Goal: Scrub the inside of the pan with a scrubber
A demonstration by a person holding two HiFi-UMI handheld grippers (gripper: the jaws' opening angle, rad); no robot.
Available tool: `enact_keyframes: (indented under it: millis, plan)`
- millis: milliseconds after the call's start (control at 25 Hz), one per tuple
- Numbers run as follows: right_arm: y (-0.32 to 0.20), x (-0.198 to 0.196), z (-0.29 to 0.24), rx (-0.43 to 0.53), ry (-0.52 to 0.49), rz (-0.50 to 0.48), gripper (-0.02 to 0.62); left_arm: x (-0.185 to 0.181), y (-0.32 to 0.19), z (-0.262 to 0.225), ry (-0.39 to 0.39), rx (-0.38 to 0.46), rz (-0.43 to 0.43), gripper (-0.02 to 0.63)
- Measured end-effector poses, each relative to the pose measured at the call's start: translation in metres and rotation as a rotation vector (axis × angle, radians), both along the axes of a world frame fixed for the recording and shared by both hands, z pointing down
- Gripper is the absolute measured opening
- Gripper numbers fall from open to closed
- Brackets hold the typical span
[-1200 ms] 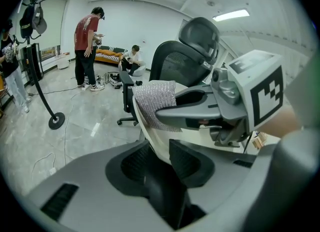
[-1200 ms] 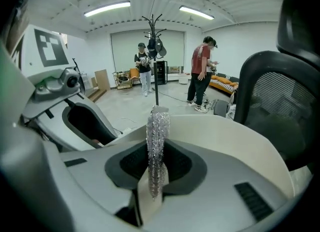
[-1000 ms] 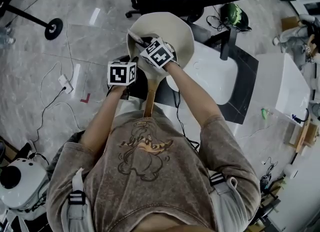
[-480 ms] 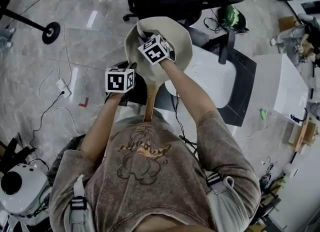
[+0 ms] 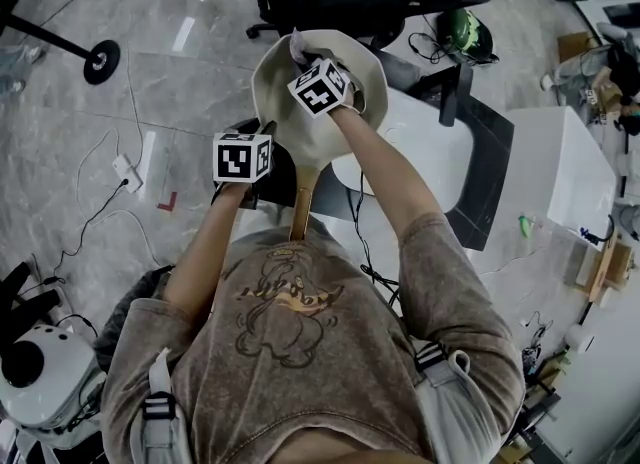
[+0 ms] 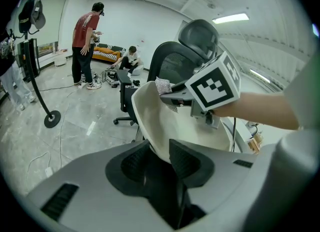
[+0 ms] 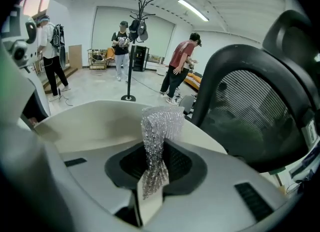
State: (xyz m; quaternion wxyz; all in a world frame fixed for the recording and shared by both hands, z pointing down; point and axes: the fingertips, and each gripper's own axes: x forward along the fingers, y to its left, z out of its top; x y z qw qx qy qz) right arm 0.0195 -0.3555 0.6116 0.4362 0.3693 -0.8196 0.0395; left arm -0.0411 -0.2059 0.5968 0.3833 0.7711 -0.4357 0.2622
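**Pan scrub: under way, extent not readable**

1. Left gripper. Your jaws stand partly apart and are clamped on the near wall of the pan, one pad inside the rim and one outside. This is the holding grip.
2. Wooden pan handle. It points back toward your chest and is gripped by nothing.
3. Cream pan. You hold it up off any surface, tilted, with the bowl facing your right gripper. It contains no water, suds or food residue that shows, only the scrubber's tip.
4. Right gripper. Its jaws are pinched on the lower end of the scrubber.
5. Silver mesh scrubber. It stands up out of the jaws and reaches the pan's far inner wall, just under the rim. Whether it is touching cannot be confirmed.
6. Progress, as a judgement: the scrubbing stroke is in hand at the far wall. The surface looks uniformly clean, so nothing marks which zones are done or left.
7. White sink basin. It lies beyond and to your right of the pan, and nothing shows in it.
8. Black office chair. It stands behind the pan.
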Motion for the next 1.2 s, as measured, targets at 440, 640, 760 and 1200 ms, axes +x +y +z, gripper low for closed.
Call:
enact_keyframes:
  millis: [440,640,760,1200]
  plan:
    - [-0.011,0.042,-0.018,0.024,0.071,0.087,0.084,-0.001,-0.001,-0.001,0.002,0.006,-0.001,0.135]
    - [-0.019,0.069,-0.023,0.050,0.115,0.134,0.081,-0.002,0.000,-0.001,-0.003,0.003,-0.005,0.135]
    - [-0.022,0.087,-0.022,0.050,0.147,0.151,0.083,0.000,0.000,0.000,-0.007,0.001,-0.004,0.135]
    - [-0.023,0.125,-0.023,0.029,0.317,0.111,0.083,-0.001,-0.001,-0.001,-0.013,-0.003,0.002,0.135]
